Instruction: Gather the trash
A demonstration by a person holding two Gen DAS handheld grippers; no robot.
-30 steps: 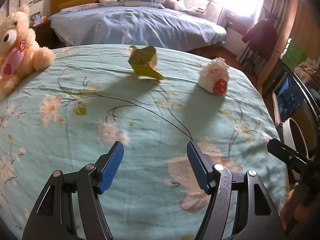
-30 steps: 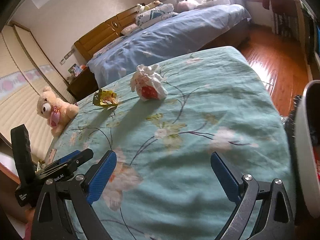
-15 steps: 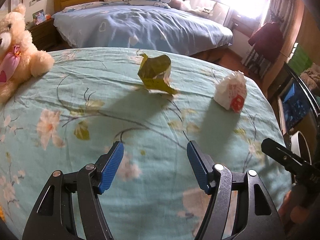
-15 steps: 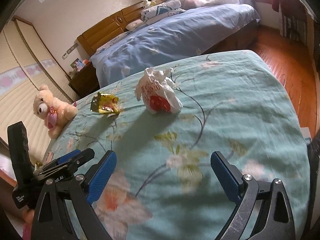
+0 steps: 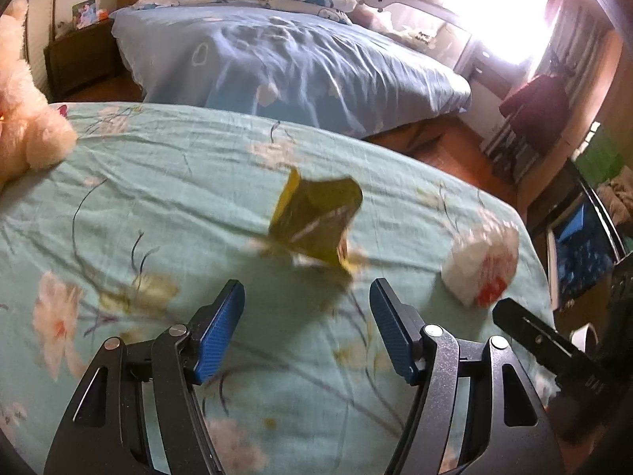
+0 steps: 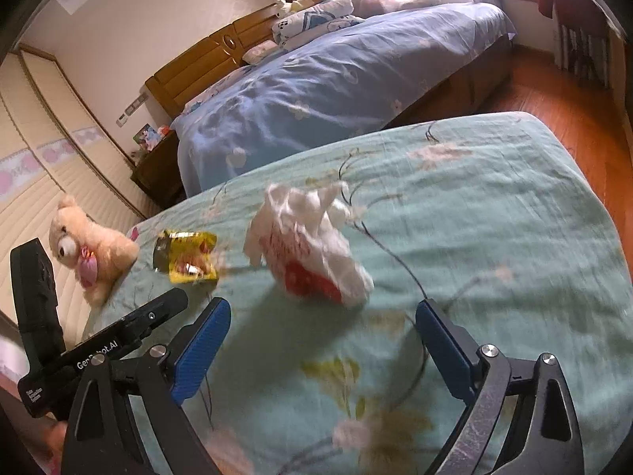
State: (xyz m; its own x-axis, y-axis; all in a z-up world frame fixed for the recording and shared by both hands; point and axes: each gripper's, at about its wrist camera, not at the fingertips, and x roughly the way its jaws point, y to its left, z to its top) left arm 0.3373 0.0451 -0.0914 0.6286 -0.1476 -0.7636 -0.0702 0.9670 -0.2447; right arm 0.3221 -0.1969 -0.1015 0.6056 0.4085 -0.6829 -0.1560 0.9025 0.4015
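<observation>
A crumpled yellow-green snack wrapper (image 5: pixel 316 223) lies on the teal flowered bedspread (image 5: pixel 158 198), just ahead of my left gripper (image 5: pixel 306 316), whose blue-padded jaws stand open and empty. To its right sits a white crumpled plastic bag with red print (image 5: pixel 480 263). In the right wrist view the same white bag (image 6: pixel 308 245) lies just beyond my right gripper (image 6: pixel 322 328), also open with nothing between its fingers. The wrapper (image 6: pixel 186 255) shows there to the left of the bag.
A cream teddy bear (image 6: pixel 85 243) sits at the bedspread's left edge. Behind stands a second bed with a blue cover (image 5: pixel 296 59) and a wooden headboard. Wooden floor (image 6: pixel 573 118) lies to the right, and the other gripper's body (image 6: pixel 103 348) shows at lower left.
Both grippers have moved forward over the bedspread. The wrapper now lies close ahead of the left jaws and the white bag close ahead of the right jaws. Jaw openings look the same.
</observation>
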